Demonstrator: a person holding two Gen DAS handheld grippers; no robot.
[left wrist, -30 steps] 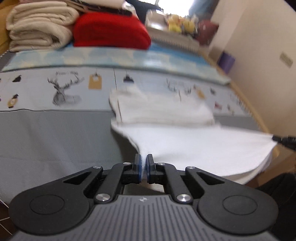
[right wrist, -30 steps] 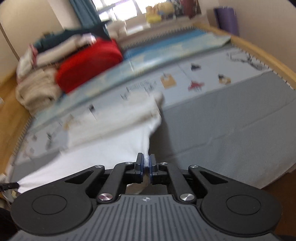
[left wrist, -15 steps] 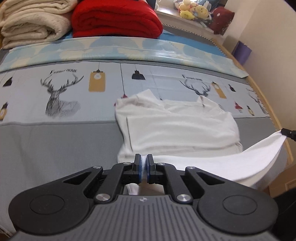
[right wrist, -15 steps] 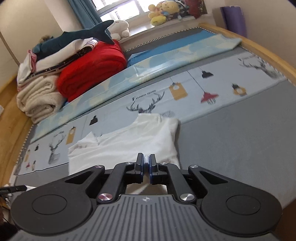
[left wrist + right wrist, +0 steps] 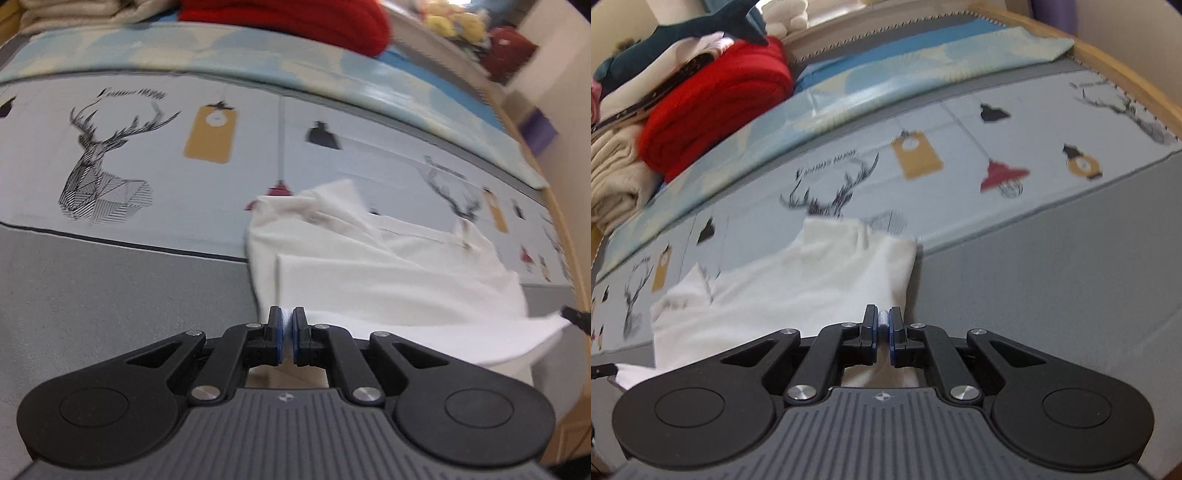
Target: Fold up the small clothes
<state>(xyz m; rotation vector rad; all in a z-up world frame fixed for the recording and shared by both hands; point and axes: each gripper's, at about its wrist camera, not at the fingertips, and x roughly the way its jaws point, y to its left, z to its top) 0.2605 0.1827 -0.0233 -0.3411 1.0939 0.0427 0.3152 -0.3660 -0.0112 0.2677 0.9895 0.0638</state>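
A small white garment (image 5: 388,269) lies on the grey and patterned bed cover, its far part folded flat. My left gripper (image 5: 287,325) is shut on the garment's near hem at its left corner. My right gripper (image 5: 883,326) is shut on the same hem at the right corner of the garment (image 5: 798,291). The hem is lifted between the two and stretches off to the right gripper's tip (image 5: 576,319) at the left wrist view's right edge. The left gripper's tip (image 5: 602,369) shows at the right wrist view's left edge.
A folded red blanket (image 5: 713,99) and cream blankets (image 5: 613,184) are stacked at the far side of the bed. A wooden bed rim (image 5: 1126,77) runs along the right. Grey cover (image 5: 1052,280) lies right of the garment.
Both grippers have carried the lifted hem forward and lower over the garment. The hanging white fold has become shorter and the folded part looms closer.
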